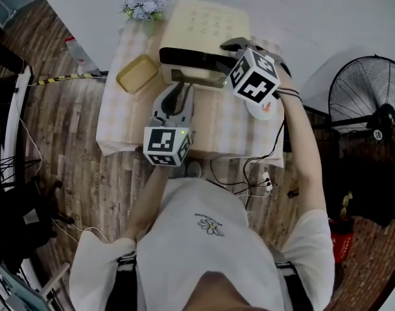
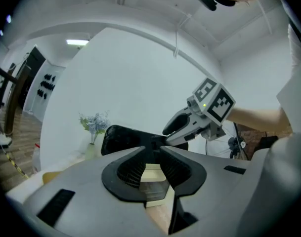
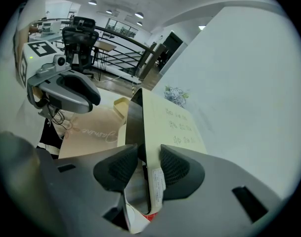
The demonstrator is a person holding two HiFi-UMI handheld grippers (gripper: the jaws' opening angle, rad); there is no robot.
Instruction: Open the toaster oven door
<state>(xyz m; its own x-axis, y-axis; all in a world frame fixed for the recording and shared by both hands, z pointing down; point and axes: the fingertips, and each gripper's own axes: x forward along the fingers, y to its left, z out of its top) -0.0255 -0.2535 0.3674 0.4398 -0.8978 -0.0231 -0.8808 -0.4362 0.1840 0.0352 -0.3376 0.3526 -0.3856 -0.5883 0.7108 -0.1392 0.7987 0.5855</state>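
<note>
On toaster oven door point(image 1: 187, 58): R gripper point(image 3: 143, 163) jaws clamped, tilted down; L gripper point(image 2: 151, 168) level, slightly apart.

Toaster oven point(image 1: 210, 24) cream w/ black door point(image 1: 194, 59); tablecloth point(image 1: 129, 118) beige-white check; tray point(image 1: 137, 74) yellow; flowers point(image 1: 144, 5) pale blue; floor point(image 1: 67, 148) brown wood planks.

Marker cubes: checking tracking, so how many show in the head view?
2: one marker cube on the left claw over the table; the other on the right claw at the toaster oven.
</note>
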